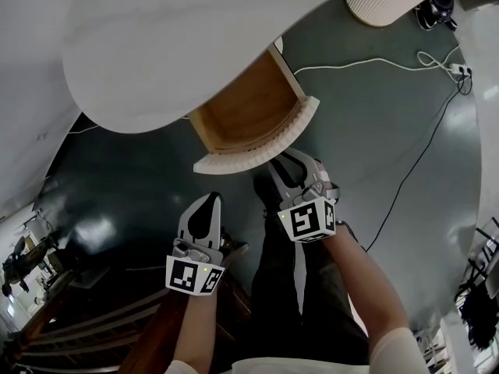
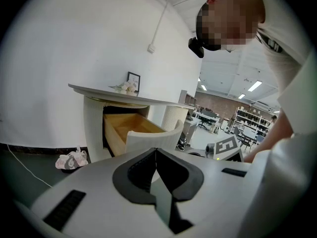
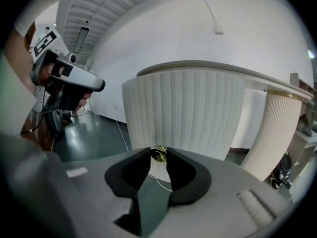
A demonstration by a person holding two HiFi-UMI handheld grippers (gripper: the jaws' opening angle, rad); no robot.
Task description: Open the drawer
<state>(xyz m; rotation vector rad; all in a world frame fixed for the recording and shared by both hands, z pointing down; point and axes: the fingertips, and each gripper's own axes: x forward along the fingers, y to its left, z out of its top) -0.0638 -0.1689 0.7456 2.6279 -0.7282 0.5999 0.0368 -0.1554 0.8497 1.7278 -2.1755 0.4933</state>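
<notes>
Drawer [image 1: 253, 119] stands well out of the desk [image 1: 156, 45], right gripper [image 3: 158, 151] clamped on its knob [image 3: 158, 154], left gripper [image 2: 156, 152] closed and empty; a skewed pull could slip the knob free.

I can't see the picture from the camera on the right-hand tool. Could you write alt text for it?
The right tool grips a small brass knob on a curved, ribbed white drawer front that fills the middle of the view. The left tool hangs at the upper left, above a dark green floor.
</notes>
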